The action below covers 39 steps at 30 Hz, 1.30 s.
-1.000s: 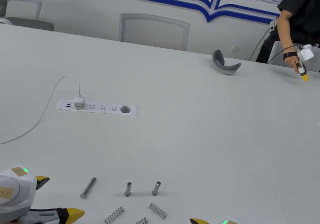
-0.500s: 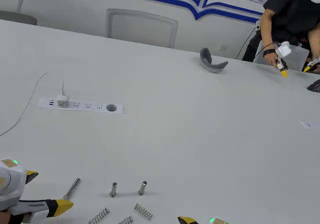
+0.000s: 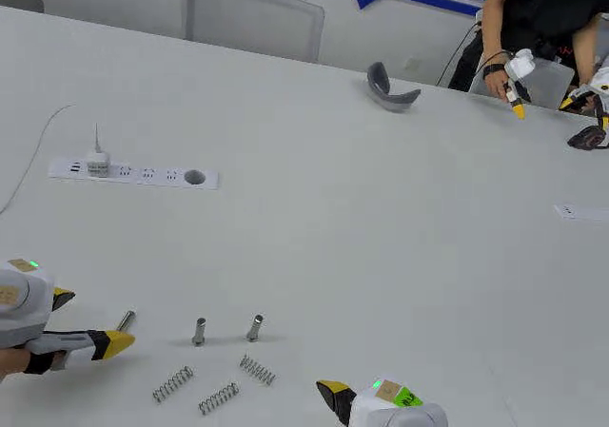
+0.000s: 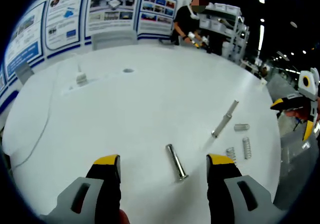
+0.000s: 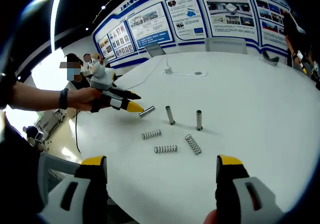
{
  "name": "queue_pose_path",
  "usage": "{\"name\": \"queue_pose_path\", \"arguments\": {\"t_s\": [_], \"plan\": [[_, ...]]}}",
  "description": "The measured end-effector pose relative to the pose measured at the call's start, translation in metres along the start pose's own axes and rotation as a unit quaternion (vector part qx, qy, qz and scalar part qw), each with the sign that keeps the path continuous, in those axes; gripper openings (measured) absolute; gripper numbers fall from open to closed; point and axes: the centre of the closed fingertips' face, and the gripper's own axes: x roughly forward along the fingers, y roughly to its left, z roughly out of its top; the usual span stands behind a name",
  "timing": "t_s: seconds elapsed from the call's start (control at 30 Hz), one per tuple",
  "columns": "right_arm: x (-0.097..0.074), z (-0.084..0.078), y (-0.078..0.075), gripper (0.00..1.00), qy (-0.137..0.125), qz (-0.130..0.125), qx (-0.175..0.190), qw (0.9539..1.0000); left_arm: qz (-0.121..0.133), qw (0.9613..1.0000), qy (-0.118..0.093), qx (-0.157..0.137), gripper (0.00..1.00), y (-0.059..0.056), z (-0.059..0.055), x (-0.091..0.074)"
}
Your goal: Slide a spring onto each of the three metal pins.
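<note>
The left hand-held gripper [image 3: 90, 320] hovers low over the near left part of the white tabletop [image 3: 381, 256], its yellow-tipped jaws apart and holding nothing. Just ahead of its tips, in line with the gap, is the lying pin [image 3: 125, 320], flat on the tabletop. In the left gripper view this pin shows between the two jaws, but whether a tip touches it I cannot tell.

To the right of the lying pin stand the middle pin [image 3: 199, 331] and, near it, the right pin [image 3: 254, 327]. Both are upright and bare.

Nearer the person than the pins lie three springs, all flat and apart from one another: the left spring [image 3: 172, 383], the middle spring [image 3: 219, 397] and the right spring [image 3: 257, 370]. No spring is on a pin.

The right hand-held gripper [image 5: 161, 160] is at the near edge of the tabletop, to the right of the springs. Its jaws are wide apart and empty, pointing towards the pins and springs.

Farther back on the left lies a white power strip [image 3: 133, 173] with a plug and cable in it. A grey curved object [image 3: 388, 89] lies near the far edge, a chair [image 3: 252, 18] stands behind the tabletop, and another person [image 3: 542, 9] works at the far right corner.
</note>
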Motion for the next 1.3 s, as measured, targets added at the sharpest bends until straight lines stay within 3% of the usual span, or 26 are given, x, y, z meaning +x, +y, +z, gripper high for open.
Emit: {"name": "queue_pose_path", "arguments": {"t_s": [0.27,0.6,0.83,1.0,1.3], "plan": [[-0.002,-0.001,-0.004,0.91,0.000,-0.003,0.003,1.0000,0.007,1.0000,0.005,0.000,0.61,0.000,0.002,0.009],[-0.003,-0.004,-0.006,0.90,0.002,-0.004,0.010,0.9999,0.014,0.9997,0.020,0.000,0.37,-0.005,-0.003,0.018],[-0.004,-0.006,-0.005,0.89,0.003,-0.004,0.012,0.9999,0.014,0.9989,0.043,0.006,0.31,-0.013,-0.011,0.023],[-0.005,-0.007,-0.006,0.89,0.004,-0.005,0.013,0.9999,0.015,0.9987,0.047,0.011,0.28,-0.019,-0.009,0.027],[-0.002,-0.005,-0.004,0.89,0.002,-0.003,0.015,0.9999,0.057,0.9940,0.077,0.052,0.20,-0.017,-0.007,0.035]]}}
